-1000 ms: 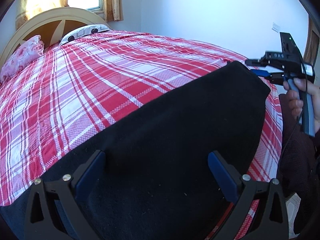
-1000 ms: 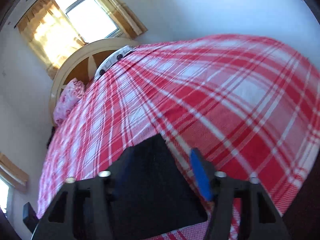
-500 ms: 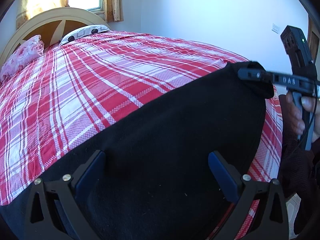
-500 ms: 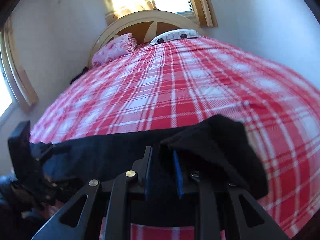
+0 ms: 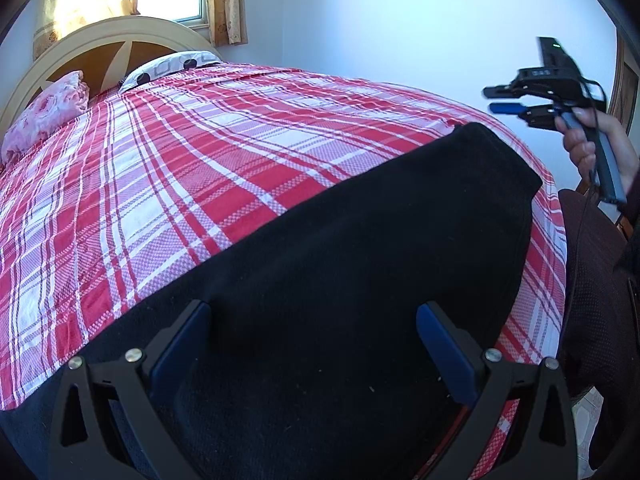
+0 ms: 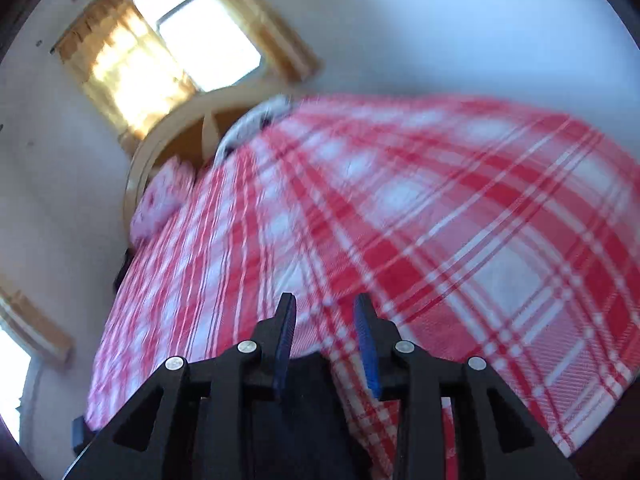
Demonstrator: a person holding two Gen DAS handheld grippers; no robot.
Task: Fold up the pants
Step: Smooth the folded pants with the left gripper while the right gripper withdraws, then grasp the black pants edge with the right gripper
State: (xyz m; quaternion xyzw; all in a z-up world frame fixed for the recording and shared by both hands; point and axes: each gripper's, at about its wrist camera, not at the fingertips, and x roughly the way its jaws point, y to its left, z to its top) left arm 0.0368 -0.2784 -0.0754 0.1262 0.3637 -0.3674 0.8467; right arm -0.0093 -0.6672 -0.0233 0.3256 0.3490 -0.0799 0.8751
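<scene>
Right tongs [image 6: 325,312], opening, lifted off pants [image 5: 360,260], seemingly below.

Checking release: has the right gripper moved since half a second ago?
Yes. Right gripper has lifted off the pants, now against the wall; jaws opening, empty.

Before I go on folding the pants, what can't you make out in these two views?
- Pants: near end cut off by the left wrist view's bottom edge, behind the left gripper.
- Right wrist view: motion-blurred; pants barely show behind the right gripper, its jaws opening, empty.
</scene>
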